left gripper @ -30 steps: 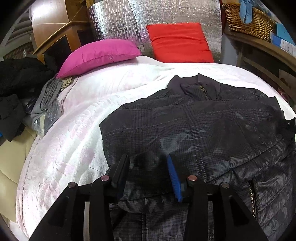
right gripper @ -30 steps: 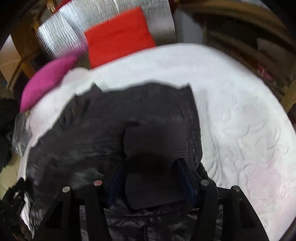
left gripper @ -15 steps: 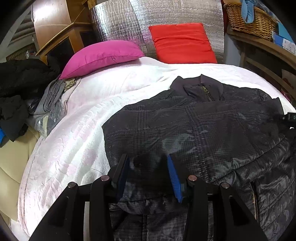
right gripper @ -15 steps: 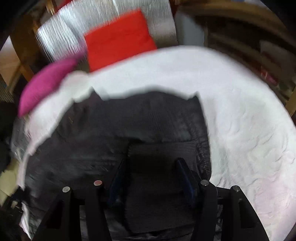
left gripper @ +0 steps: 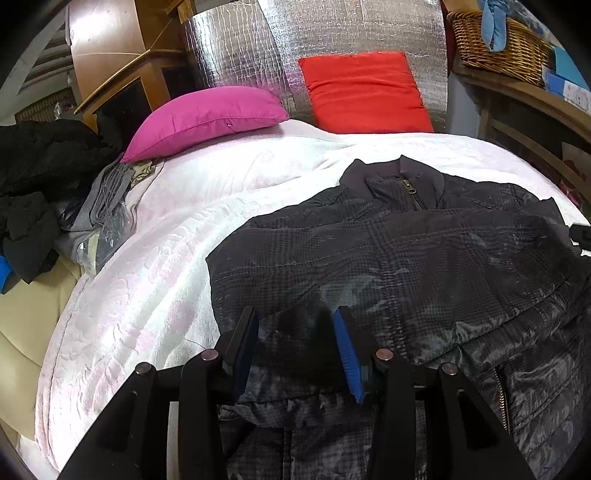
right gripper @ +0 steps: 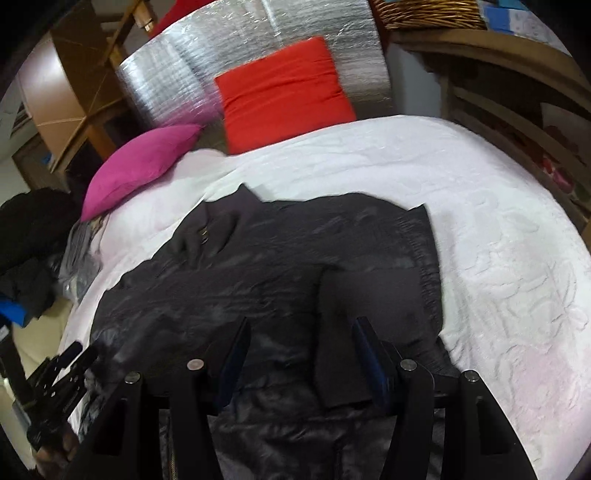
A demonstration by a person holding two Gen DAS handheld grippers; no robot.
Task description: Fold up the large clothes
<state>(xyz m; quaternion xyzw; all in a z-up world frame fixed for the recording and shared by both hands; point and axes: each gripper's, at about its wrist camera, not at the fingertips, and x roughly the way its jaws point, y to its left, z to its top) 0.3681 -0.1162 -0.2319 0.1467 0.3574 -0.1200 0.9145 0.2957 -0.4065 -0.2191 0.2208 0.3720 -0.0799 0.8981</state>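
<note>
1. Hovering low over the jacket (left gripper: 388, 251), the left gripper (left gripper: 295, 328) has its jaws parted, with a dark fold of cloth lying between the black finger and the blue-padded one; whether either pad touches the cloth cannot be told.
2. The right gripper (right gripper: 301, 339) is likewise spread wide above the garment, a plain dark sleeve (right gripper: 365, 317) lying between its fingers, nothing pinched.
3. The jacket lies face up on the white bedspread (left gripper: 147, 295), collar toward the pillows, zipper pull (left gripper: 408, 186) at the neck, both sleeves folded across the chest.
4. No brand, label or readable writing shows on the jacket or anywhere else.
5. A pink pillow (left gripper: 207, 118) and a red cushion (left gripper: 365, 92) sit at the head of the bed against a silver foil panel (left gripper: 314, 33).
6. Only the left view shows a wicker basket (left gripper: 498, 40) holding blue cloth on a shelf, and the gray clothes (left gripper: 107, 199) beside the pink pillow in detail.
7. Only the right view shows the broad bare bedspread right of the jacket, and the left gripper's body at the lower left edge.
8. Both views catch a black clothes heap (left gripper: 40, 162) off the bed's left side.
</note>
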